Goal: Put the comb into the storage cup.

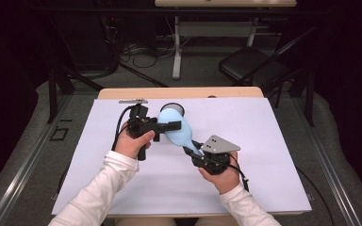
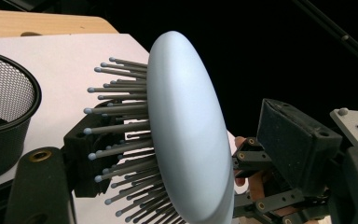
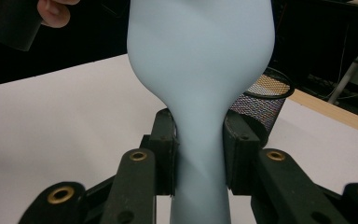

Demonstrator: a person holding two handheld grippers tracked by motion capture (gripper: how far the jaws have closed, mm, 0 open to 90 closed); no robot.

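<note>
Two grippers on blue hairbrush (image 1: 176, 129), handle end hidden by right gripper (image 1: 199, 153)

Hairbrush (image 1: 176, 129) before mesh cup (image 1: 173, 108), on table (image 1: 273, 141)

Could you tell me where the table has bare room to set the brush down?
The sheet lies bare right of the right claw and near the front edge. It is crowded mid-back, around the brush, cup and left claw.

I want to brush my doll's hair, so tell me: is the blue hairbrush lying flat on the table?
No. The hairbrush is up off the table, its handle clamped in the right gripper.
</note>
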